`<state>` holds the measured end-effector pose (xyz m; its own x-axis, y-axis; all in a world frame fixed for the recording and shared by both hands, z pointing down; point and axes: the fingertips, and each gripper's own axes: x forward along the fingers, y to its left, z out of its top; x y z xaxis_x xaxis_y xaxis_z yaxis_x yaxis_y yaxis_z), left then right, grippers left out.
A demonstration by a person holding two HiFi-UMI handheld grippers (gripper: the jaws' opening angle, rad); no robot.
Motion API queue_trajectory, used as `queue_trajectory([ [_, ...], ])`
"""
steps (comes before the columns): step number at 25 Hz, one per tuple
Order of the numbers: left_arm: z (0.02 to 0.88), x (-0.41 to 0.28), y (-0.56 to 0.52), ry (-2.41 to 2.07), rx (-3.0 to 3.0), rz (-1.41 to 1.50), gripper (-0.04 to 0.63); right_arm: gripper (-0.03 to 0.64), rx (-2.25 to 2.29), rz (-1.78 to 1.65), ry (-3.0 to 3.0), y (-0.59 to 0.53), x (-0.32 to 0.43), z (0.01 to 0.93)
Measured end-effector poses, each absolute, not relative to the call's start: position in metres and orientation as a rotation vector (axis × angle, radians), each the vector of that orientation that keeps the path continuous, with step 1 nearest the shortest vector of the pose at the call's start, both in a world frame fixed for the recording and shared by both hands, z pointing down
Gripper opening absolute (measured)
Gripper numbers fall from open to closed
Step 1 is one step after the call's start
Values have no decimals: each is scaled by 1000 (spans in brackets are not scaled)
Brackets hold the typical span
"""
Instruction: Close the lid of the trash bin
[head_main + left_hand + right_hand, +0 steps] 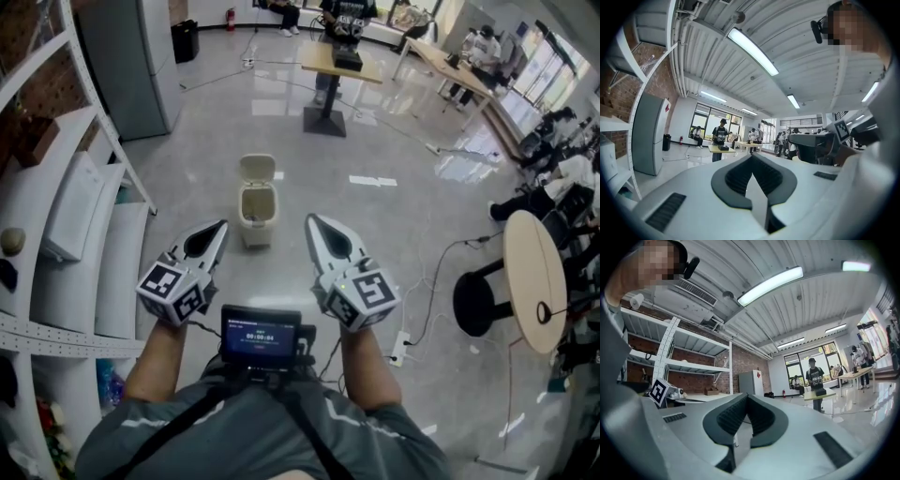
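Note:
A small beige trash bin (pixel 257 214) stands on the glossy floor ahead of me, its flip lid (pixel 257 169) tilted up and back, the inside showing. My left gripper (pixel 218 230) hovers just left of the bin, short of it, its jaws together with nothing between them. My right gripper (pixel 313 225) sits to the bin's right at about the same height, also shut and empty. Both gripper views point up and outward across the room; neither shows the bin. In them the left gripper (pixel 751 161) and right gripper (pixel 746 401) have their dark pads meeting.
White metal shelving (pixel 84 225) runs along my left. A grey cabinet (pixel 127 56) stands at the back left. A pedestal table (pixel 339 66) with a person behind it is straight ahead. A round table (pixel 534 277), a black stool (pixel 483 300) and floor cables (pixel 427 300) lie to the right.

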<state>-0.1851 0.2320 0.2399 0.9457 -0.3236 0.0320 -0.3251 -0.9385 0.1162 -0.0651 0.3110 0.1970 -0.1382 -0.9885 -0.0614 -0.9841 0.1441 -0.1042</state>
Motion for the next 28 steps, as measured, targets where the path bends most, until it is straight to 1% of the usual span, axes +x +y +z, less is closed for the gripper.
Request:
queue_trajectory([
  [8,245,-191,178,-453,3010,43,3,1,-2017,-92,2253,249,-67,204],
  [11,252,-191,165,-431,3000,43,3,2,-2060,-136,2234,237,-67,207],
  [15,255,-190,150,-420,2983,23,3,2,-2048,-104,2265,224,-68,207],
  [28,257,-155,89,-498,2960,27,3,1,-1985,-112,2287,158,-26,205],
])
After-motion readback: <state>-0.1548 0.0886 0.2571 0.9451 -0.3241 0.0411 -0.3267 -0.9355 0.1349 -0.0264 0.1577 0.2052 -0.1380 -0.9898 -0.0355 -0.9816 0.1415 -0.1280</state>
